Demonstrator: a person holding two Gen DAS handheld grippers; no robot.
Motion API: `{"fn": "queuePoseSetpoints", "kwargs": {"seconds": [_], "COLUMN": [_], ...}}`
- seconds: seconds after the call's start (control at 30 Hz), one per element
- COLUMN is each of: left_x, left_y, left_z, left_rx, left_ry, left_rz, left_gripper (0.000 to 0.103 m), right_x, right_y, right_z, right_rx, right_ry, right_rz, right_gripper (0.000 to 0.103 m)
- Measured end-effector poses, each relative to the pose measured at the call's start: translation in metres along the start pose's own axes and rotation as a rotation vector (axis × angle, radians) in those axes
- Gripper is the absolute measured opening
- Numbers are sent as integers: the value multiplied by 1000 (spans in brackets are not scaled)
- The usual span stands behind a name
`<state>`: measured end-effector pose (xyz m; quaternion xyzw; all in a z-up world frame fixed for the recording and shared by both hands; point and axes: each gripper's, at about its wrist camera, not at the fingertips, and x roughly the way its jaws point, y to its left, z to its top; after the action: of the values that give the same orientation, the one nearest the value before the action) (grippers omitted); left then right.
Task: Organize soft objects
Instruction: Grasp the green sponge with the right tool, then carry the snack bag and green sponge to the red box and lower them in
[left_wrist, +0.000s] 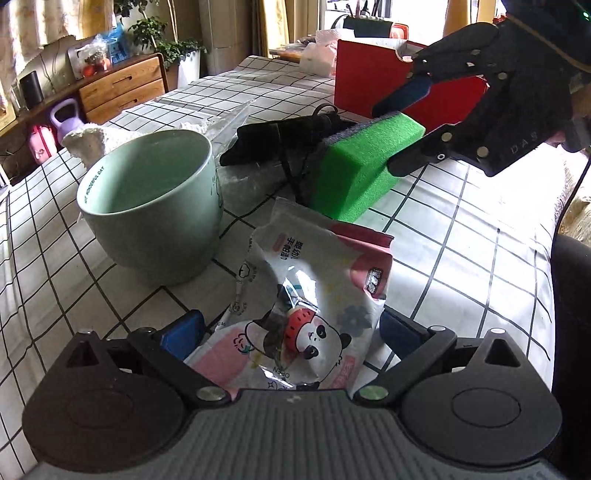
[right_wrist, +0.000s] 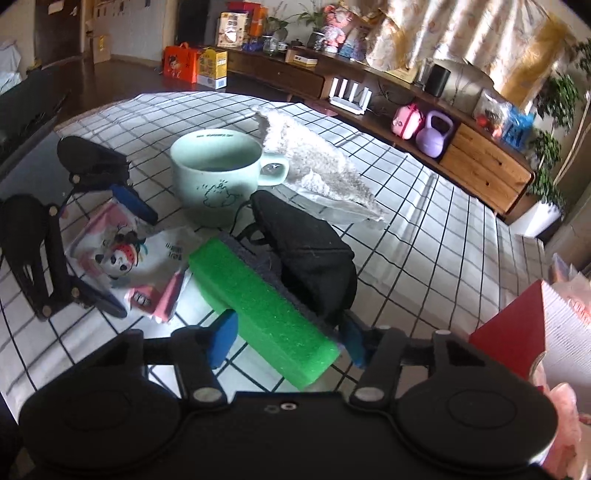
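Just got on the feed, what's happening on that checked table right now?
A person works two handheld grippers over the table. The left gripper straddles the panda-print packet; contact is unclear. The right gripper has its jaws around one end of the green sponge, which leans on a black pouch; the left pad looks clear of it. A green mug and a white fluffy cloth lie behind.

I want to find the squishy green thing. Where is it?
Find the big mint-green mug on the checked tablecloth. Beside it, against a black pouch, lies the sponge: a bright green block with a dark scrubbing layer, the only vivid green thing there.
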<state>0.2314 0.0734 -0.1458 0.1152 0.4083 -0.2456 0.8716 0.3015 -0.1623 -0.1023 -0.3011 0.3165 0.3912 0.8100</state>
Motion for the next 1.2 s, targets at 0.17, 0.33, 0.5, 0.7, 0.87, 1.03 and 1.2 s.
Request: {"fn": "queuePoseSetpoints", "kwargs": {"seconds": [0.17,0.33,0.5,0.7,0.87,1.03,1.2], "left_x": [-4,-8,-11,-14,-25,-41,-58], "left_y": [-6,-13,-19,-21,-26,-34,-45], "left_z": [-3,-5,-5,-6,-6,-4,2], "left_rx": [-26,-55,-81,-151,-197,-241,-278], "left_ry": [-16,-36,-41,-27,-46,-88,-128], "left_rz": [41,64,109,155,174,184,190], "left_gripper": [97,85,80,79,78,78,78], "right_x": [-5,-7,-8,-22,-41,-61,-81], "right_y": [8,23,32,23,6,-2,-5], "right_z": [-3,-11,-15,-21,-35,-52,-66], "right_rx": [-80,-159,-149,46,265,417,550], "right_ry": [19,23,3,-42,-64,-90,-130], "right_rz": [-2,-45,-105,-147,-127,-117,-96], "right_gripper": [50,44,40,37,37,37,37]}}
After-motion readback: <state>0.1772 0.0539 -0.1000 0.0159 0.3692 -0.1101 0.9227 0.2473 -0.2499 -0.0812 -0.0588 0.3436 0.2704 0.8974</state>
